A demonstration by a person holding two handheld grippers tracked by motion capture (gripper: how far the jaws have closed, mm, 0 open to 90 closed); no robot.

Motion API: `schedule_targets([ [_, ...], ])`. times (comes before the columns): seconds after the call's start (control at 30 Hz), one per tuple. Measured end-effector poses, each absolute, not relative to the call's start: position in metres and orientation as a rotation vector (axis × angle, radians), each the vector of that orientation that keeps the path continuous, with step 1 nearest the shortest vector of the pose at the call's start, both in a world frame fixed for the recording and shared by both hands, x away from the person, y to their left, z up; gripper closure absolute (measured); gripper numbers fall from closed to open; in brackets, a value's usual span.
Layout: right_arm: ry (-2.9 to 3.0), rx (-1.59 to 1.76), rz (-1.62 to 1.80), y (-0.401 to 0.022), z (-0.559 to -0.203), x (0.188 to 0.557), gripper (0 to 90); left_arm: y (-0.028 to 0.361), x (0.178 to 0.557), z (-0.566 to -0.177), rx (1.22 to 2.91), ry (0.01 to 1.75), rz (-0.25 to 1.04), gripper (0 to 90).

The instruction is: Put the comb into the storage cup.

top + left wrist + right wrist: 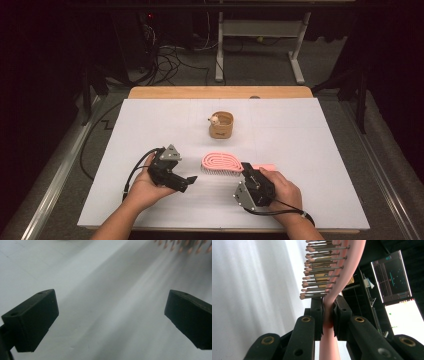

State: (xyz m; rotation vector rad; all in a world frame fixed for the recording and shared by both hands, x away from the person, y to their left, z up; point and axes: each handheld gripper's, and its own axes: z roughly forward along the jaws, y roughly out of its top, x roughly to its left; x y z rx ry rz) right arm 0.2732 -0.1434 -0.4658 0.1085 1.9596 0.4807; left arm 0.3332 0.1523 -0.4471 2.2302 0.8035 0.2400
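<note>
Hairbrush point(222, 163) lies low over white bench point(310, 150), long axis running across it, handle clamped in right claw point(247, 169), bristles down; left claw point(191, 180), jaws wide and empty, sits just left of the head, nearer its free end.

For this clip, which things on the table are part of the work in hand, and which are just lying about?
In the job:
- pink hairbrush, its handle clamped between the right gripper fingers
- left gripper, open, close to the brush's bristles

Lying about:
- tan round holder farther back on the white table, untouched
- cables and a desk frame on the floor behind
</note>
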Motion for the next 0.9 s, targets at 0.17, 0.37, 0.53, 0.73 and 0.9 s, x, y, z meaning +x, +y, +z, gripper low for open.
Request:
schedule_targets([
  [0.17, 1.965, 0.163, 0.535, -0.147, -0.462, 0.274, 81.6, 0.166, 0.330, -0.452, 2.144, 0.830, 0.275, 0.0],
  [0.37, 1.976, 0.225, 0.602, -0.152, -0.457, 0.276, 81.6, 0.179, 0.327, -0.455, 2.071, 0.845, 0.317, 0.0],
  [0.53, 1.989, 0.297, 0.674, -0.158, -0.451, 0.277, 81.7, 0.185, 0.323, -0.454, 2.022, 0.844, 0.349, 0.0],
  [0.73, 2.001, 0.364, 0.761, -0.165, -0.446, 0.279, 81.6, 0.191, 0.319, -0.457, 1.970, 0.862, 0.362, 0.0],
  [0.9, 2.001, 0.414, 0.844, -0.170, -0.442, 0.281, 81.7, 0.191, 0.316, -0.460, 1.961, 0.873, 0.360, 0.1],
])
